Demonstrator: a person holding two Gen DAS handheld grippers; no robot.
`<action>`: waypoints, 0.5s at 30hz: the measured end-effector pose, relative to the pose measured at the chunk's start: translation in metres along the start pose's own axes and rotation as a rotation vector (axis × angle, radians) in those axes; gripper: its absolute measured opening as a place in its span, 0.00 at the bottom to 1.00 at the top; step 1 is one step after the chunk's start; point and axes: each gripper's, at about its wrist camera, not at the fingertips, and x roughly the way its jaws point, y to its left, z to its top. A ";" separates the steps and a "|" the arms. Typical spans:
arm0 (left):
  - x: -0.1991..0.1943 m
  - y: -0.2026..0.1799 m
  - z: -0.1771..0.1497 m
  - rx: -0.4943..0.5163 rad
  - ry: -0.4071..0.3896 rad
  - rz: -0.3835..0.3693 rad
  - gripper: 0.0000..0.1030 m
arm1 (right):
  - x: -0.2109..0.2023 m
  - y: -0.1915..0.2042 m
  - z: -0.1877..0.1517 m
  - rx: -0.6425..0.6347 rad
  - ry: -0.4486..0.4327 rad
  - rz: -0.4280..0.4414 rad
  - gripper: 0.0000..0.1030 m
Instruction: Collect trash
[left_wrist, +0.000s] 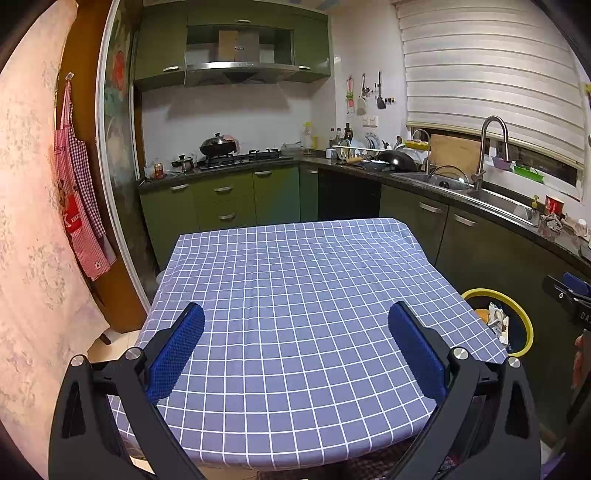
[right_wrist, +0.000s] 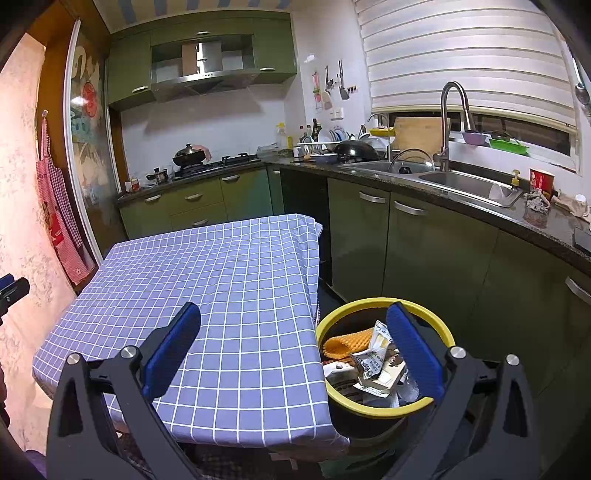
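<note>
My left gripper hangs above the near part of the table, its blue pads spread wide with nothing between them. My right gripper is likewise spread wide and holds nothing; its left pad sits over the table's right edge and its right pad over the bin.

The yellow-rimmed bin stands on the floor just beside the table's right edge, between the table and the green cabinets. Inside it lies the trash: crumpled wrappers and paper packets, with an orange ridged piece at the side nearer the table. From the left wrist view the same bin shows partly hidden behind the table's right corner. The table's blue checked cloth carries nothing that I can see.

Beyond the table's far edge are a stove with a wok and, further right, a sink.
</note>
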 end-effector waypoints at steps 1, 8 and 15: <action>0.000 0.000 0.000 0.000 0.000 0.000 0.95 | 0.000 0.000 0.000 -0.001 0.002 -0.001 0.93; 0.000 0.000 -0.001 0.003 0.001 0.000 0.95 | 0.001 -0.001 0.001 0.002 0.005 -0.001 0.93; 0.002 -0.003 -0.001 0.003 0.006 -0.003 0.95 | 0.004 -0.001 0.000 0.003 0.009 -0.001 0.93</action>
